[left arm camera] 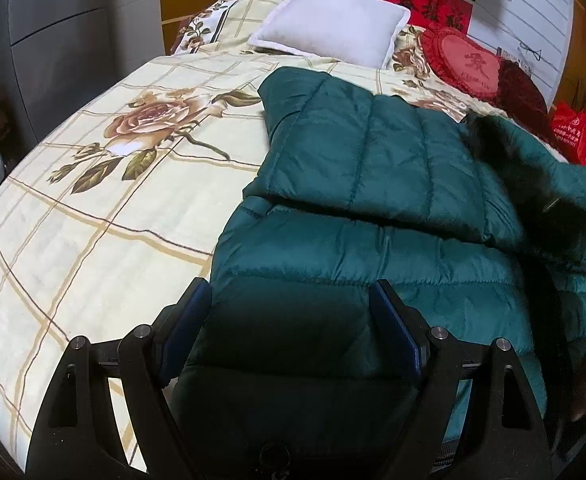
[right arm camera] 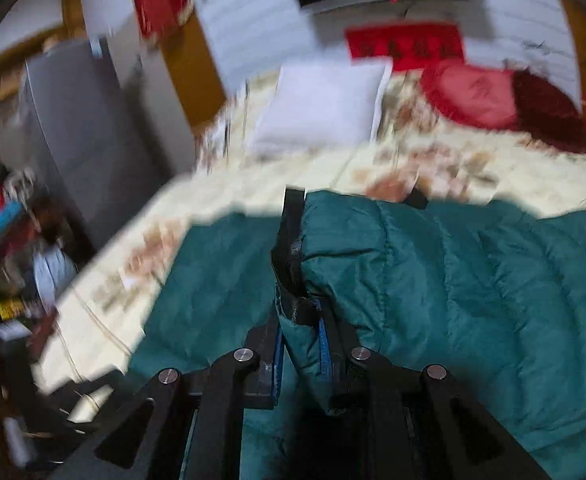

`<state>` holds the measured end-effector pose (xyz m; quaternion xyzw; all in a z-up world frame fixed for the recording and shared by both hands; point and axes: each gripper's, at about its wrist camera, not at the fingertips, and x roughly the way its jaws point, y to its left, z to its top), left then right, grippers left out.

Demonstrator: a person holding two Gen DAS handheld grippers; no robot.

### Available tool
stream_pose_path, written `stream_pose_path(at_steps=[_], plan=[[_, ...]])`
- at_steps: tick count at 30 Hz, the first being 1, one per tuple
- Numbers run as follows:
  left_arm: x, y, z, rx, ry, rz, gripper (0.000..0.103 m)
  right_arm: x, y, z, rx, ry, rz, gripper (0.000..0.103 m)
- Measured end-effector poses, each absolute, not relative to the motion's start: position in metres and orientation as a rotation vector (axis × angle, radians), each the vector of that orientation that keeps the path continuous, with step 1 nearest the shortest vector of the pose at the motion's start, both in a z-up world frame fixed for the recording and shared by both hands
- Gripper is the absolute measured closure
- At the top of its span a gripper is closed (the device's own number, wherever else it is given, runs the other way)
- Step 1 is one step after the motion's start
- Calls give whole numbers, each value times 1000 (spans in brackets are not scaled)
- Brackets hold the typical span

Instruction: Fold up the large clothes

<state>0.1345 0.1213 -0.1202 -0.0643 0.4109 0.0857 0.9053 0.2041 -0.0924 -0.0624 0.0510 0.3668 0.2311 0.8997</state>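
From the left wrist, a green quilted coat [left arm camera: 373,184] lies on a bed [left arm camera: 93,208] with a cream, rose-printed cover, one part folded across its middle. The left gripper [left arm camera: 289,328] stands wide open over the coat's near end, its pads clear of the fabric. A white pillow [left arm camera: 333,28] sits beyond.

From the right wrist, blurred, the right gripper [right arm camera: 301,340] is clamped on a fold of the coat [right arm camera: 473,280], lifting it above the bed [right arm camera: 253,192].

Floral checked bedspread [left arm camera: 93,220]; white pillow [left arm camera: 333,28] beside red heart cushion [left arm camera: 473,60]; grey wardrobe [left arm camera: 61,40].
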Motion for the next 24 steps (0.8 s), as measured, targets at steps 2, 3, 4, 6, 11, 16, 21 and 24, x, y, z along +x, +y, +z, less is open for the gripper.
stream_pose_path(at_steps=[2, 3, 4, 6, 11, 16, 21, 24], plan=[[135, 120, -121, -127, 853, 182, 21, 209, -76, -84, 42, 833, 424, 88], [136, 119, -121, -117, 860, 190, 21, 208, -77, -88, 46, 822, 419, 85], [137, 117, -122, -106, 865, 196, 21, 207, -80, -89, 65, 814, 424, 71], [140, 112, -123, -77, 882, 207, 20, 205, -88, -88, 99, 814, 434, 56], [142, 108, -110, -36, 897, 174, 20, 188, -92, -69, 108, 789, 441, 37], [146, 80, -69, -25, 814, 39, 20, 139, -127, -53, 59, 747, 209, 25], [176, 31, -53, -25, 795, -131, 20, 112, -185, -70, 43, 797, -97, 25], [197, 3, -52, -8, 801, -193, 20, 116, -215, -84, 148, 885, -123, 25]])
